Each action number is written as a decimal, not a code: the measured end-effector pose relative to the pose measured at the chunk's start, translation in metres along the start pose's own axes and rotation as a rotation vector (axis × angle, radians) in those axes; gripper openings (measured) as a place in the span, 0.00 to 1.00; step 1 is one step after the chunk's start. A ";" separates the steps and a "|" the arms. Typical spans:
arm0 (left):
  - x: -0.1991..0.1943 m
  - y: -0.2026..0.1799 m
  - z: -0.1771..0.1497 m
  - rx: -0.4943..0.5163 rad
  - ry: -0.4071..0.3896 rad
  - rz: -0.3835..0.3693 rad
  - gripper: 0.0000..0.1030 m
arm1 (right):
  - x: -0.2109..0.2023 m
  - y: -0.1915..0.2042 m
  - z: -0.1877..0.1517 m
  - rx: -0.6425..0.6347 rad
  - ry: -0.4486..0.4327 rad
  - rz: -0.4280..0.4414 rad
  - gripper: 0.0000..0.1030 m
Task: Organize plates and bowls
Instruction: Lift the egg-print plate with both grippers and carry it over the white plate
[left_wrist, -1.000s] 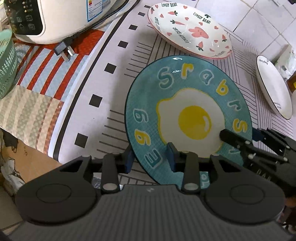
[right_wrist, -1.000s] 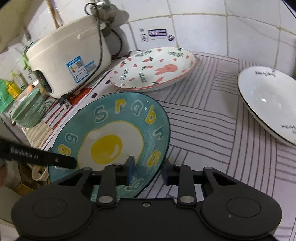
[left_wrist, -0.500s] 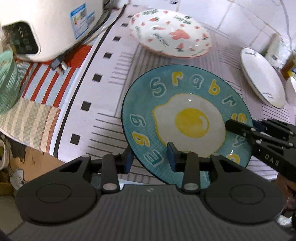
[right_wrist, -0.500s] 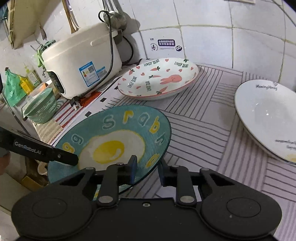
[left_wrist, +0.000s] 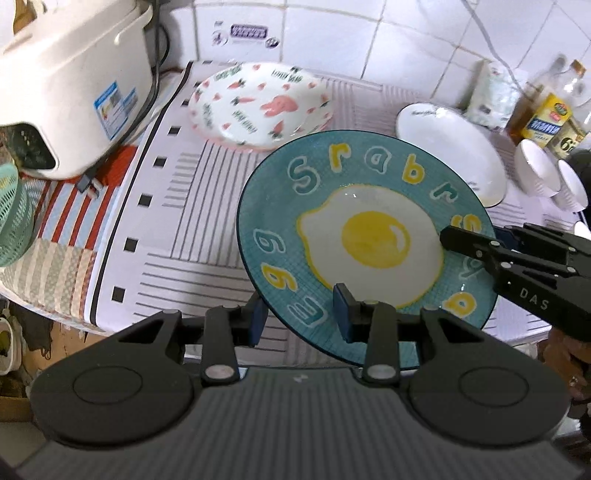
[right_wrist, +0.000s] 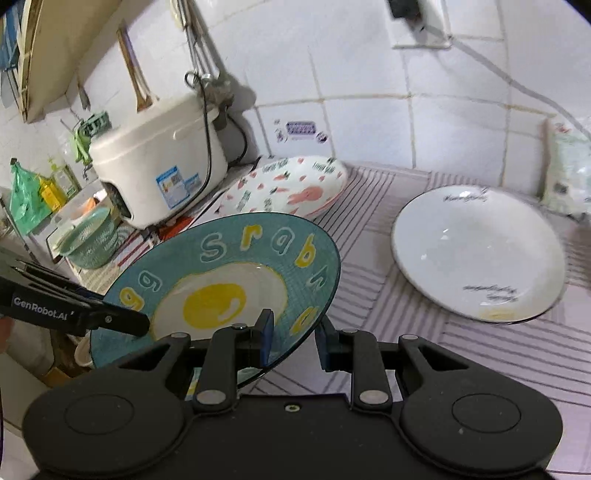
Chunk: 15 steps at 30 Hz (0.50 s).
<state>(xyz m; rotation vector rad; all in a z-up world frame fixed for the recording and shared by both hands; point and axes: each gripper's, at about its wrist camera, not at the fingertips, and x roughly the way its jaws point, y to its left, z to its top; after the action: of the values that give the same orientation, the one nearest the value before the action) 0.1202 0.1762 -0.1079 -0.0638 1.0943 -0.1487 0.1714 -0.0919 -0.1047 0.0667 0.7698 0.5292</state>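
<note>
A teal plate (left_wrist: 369, 240) with a fried-egg picture and letters hangs tilted above the striped mat (left_wrist: 192, 221), clear of it. My left gripper (left_wrist: 299, 317) is shut on its near rim, one pad on top and one below. My right gripper (right_wrist: 293, 339) is shut on the rim at the plate's right side; its upper finger (left_wrist: 476, 247) reaches over the plate in the left wrist view. In the right wrist view the same plate (right_wrist: 221, 280) fills the lower left. A rabbit-print plate (left_wrist: 258, 103) and a white plate (left_wrist: 450, 155) lie on the mat behind.
A white rice cooker (left_wrist: 66, 92) with its cord stands at the back left, and a green basket (left_wrist: 11, 218) is beside it. White bowls (left_wrist: 535, 170) and bottles (left_wrist: 546, 110) crowd the right by the tiled wall. The counter edge runs just below the held plate.
The teal plate has risen off the mat with both grippers and moved toward the right. The right gripper's jaws narrowed onto the rim.
</note>
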 end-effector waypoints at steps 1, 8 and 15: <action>-0.004 -0.006 0.002 0.008 -0.009 -0.003 0.35 | -0.006 -0.002 0.001 0.000 -0.015 -0.008 0.28; -0.012 -0.041 0.018 0.057 -0.038 -0.026 0.35 | -0.034 -0.026 0.005 0.023 -0.090 -0.042 0.28; 0.002 -0.065 0.042 0.088 -0.014 -0.072 0.35 | -0.053 -0.051 0.012 0.025 -0.116 -0.091 0.28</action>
<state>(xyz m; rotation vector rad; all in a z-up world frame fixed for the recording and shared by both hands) 0.1524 0.1106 -0.0824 -0.0252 1.0708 -0.2603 0.1704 -0.1604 -0.0743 0.0840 0.6634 0.4254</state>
